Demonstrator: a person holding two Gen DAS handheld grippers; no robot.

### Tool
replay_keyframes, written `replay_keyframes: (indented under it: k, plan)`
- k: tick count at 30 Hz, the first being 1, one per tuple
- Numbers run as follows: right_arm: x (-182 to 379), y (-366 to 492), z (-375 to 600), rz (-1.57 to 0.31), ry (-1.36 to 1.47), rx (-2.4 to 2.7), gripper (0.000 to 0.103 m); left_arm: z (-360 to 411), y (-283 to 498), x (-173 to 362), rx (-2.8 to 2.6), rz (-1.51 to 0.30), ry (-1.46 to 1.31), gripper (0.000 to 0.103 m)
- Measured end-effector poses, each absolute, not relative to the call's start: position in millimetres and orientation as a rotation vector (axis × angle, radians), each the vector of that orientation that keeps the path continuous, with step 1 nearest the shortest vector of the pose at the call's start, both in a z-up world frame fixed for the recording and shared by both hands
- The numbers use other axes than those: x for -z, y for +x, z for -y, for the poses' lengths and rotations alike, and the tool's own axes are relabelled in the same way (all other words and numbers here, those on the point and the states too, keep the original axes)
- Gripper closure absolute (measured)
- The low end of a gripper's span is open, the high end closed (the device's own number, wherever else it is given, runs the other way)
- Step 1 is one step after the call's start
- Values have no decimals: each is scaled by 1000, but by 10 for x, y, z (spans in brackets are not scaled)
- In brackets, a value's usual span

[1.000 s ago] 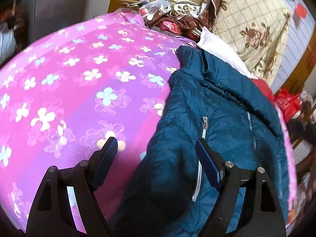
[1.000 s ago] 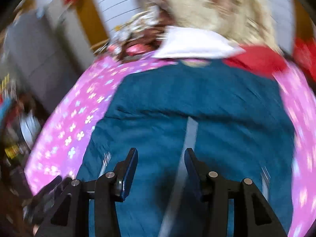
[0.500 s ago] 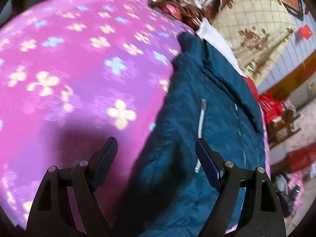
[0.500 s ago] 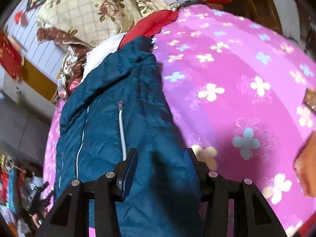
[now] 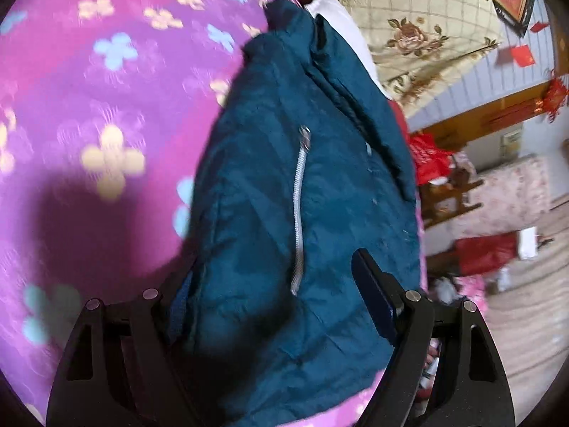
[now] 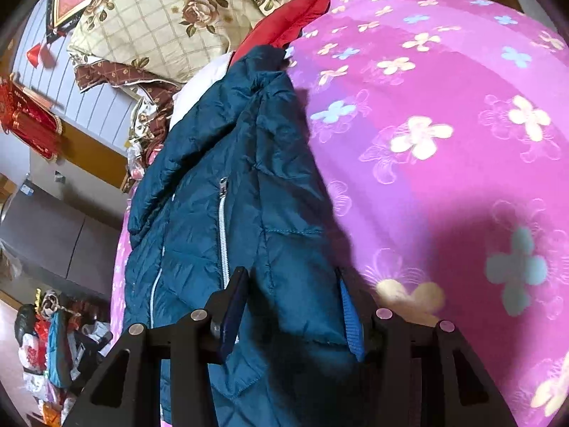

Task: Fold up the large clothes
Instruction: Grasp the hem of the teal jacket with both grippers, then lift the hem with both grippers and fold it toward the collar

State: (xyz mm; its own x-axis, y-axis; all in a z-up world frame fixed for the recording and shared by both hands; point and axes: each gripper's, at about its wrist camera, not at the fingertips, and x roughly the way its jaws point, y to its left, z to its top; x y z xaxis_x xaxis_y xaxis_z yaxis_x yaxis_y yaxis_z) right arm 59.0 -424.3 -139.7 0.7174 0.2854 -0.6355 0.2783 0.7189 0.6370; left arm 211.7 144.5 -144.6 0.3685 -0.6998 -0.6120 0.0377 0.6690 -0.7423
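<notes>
A dark teal quilted jacket (image 5: 306,192) with silver pocket zippers lies on a pink flowered bedspread (image 5: 89,114). My left gripper (image 5: 277,302) is open, its fingers straddling the jacket's left edge near the hem; the left finger is partly tucked under the fabric. In the right wrist view the jacket (image 6: 220,185) lies left of the bedspread (image 6: 444,106). My right gripper (image 6: 295,306) is open, its fingers on either side of the jacket's right edge near the hem.
A white pillow (image 5: 341,32), a red cloth (image 6: 281,25) and a beige rose-print quilt (image 6: 160,10) lie at the head of the bed. Red bags and clutter (image 5: 480,249) stand on the floor beside the bed.
Both grippers have moved down and forward onto the jacket's side edges; the fabric now sits between their open fingers. The right gripper has opened wider.
</notes>
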Motion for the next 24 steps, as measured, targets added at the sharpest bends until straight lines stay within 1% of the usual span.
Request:
replay_keyframes:
  k: [3, 8, 18, 24]
  plan:
    - [1425, 566, 4248, -803, 808, -54, 56, -1480, 1992, 1460, 575, -1129, -742, 23]
    - [1468, 363, 4194, -810, 829, -116, 56, -1497, 1752, 1468, 618, -1121, -747, 22]
    - [1562, -69, 3941, -840, 855, -241, 56, -1368, 1577, 1443, 683, -1099, -715, 21]
    - [1585, -25, 3835, -813, 885, -216, 56, -1387, 1498, 1479, 701, -1092, -769, 21]
